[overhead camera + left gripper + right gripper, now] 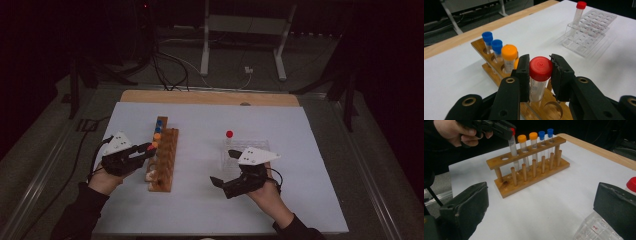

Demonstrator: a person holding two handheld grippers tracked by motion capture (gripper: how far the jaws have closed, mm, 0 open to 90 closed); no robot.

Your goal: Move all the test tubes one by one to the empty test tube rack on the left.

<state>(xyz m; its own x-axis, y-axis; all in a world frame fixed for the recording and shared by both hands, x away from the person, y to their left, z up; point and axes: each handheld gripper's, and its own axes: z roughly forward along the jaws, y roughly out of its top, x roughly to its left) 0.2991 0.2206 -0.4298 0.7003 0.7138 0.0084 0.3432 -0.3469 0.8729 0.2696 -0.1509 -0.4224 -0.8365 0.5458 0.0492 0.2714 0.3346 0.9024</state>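
Red-capped tube is pinched in the left claw, pads on both sides just under the cap. Tube is upright, lower end down in the wooden rack, in the second hole from the near end; the nearest hole is open. Bottom of the tube sits between the rack's front pegs; can't tell if it is seated on the base.

Farther along the same rack: two orange-capped tubes, then two blue-capped tubes at the far end, all upright. Rack runs near-to-far on the left half of the white surface, left hand just left of it.

Right claw is spread wide, nothing between the jaws, resting low on the right side, well apart from the wooden rack. Just beyond it, a clear plastic rack with one more red-capped tube standing at its far left corner. Wooden board edge shows past the far side of the white sheet.
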